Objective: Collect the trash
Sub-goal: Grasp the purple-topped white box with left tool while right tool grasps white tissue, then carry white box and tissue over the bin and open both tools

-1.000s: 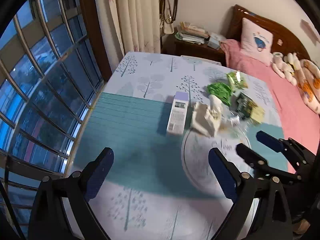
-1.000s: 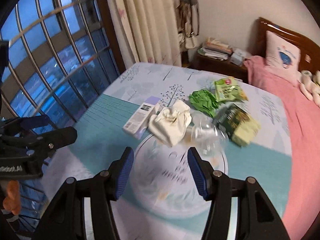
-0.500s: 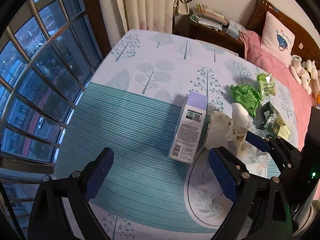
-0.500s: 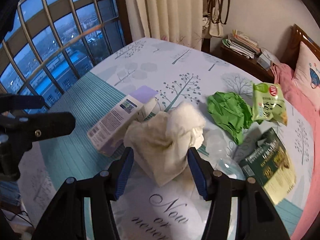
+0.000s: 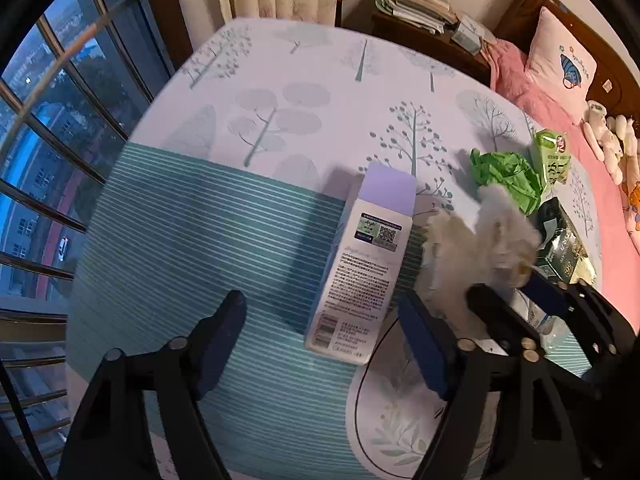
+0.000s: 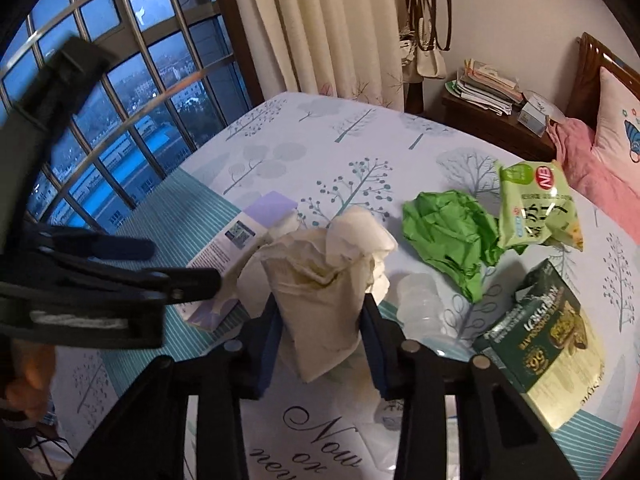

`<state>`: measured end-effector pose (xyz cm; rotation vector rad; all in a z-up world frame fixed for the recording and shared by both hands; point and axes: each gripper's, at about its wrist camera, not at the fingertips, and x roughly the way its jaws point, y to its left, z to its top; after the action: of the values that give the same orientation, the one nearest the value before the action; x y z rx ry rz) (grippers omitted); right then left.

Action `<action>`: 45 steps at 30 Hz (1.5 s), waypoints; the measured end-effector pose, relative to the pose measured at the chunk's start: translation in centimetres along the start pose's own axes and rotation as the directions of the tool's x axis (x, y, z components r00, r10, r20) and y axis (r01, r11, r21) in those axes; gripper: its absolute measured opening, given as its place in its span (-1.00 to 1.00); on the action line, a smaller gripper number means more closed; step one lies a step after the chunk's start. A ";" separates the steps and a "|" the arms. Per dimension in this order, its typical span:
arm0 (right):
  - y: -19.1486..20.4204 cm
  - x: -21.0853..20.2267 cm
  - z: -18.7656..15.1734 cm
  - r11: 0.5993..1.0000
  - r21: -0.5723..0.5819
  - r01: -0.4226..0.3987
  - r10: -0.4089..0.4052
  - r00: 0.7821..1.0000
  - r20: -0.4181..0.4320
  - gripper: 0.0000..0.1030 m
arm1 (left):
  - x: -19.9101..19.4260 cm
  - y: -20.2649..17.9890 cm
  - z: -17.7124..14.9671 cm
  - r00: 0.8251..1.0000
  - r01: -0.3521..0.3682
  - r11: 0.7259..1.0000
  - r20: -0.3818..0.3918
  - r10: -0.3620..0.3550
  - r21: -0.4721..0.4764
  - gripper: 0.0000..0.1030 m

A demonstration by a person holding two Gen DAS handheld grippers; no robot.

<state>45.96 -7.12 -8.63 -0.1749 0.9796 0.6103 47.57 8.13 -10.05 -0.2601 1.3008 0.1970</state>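
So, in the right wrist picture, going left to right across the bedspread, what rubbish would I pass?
White-and-purple box → crumpled white tissue, between the closing jaws of the right hand-held gripper → crumpled green paper → light green snack bag, with the dark green packet nearer the camera.

Both views are evenly lit from overhead indoor light; the window (image 5: 52, 168) shows dim blue dusk and adds little. The box (image 5: 362, 264) between the left gripper (image 5: 324, 344) fingers throws a soft dark shadow toward the window side. The tissue wad (image 5: 480, 248) beyond the right-hand finger is motion-blurred in the left view, sharp in the right. Fisheye bending curves the window bars and blackens the corners. The fingers nearest each lens read dark, with little detail
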 end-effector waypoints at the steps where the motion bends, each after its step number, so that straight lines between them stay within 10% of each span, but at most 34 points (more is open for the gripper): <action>1: -0.1 -0.3 0.1 1.000 0.006 0.001 -0.001 1.000 0.006 -0.27 | 0.4 -0.1 0.1 1.000 0.003 1.000 -0.008 -0.003 0.000 0.44; 5: 0.0 -1.0 0.2 1.000 -0.007 0.011 -0.011 1.000 0.028 -0.27 | 1.7 -0.6 0.6 1.000 0.002 1.000 -0.031 -0.002 0.000 0.43; 11: 0.5 -1.8 -0.1 1.000 -0.025 0.015 -0.014 0.999 0.040 -0.28 | 3.1 -1.5 0.8 0.998 -0.009 1.000 -0.062 0.010 0.022 -0.27; 22: 2.5 -5.7 -1.1 0.999 -0.008 0.036 -0.035 0.995 0.098 -0.29 | -3.2 -0.1 -2.5 0.998 0.001 1.000 0.070 -0.003 0.022 -0.33; 45: 22.4 -23.4 -16.9 0.974 0.203 0.097 -0.142 0.965 0.219 -0.30 | -22.9 12.6 -26.6 0.959 0.132 0.955 0.208 -0.190 0.265 -0.33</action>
<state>11.74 -5.03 3.93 0.0085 0.7889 0.4114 13.56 12.23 4.63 -0.1232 1.0529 -0.0757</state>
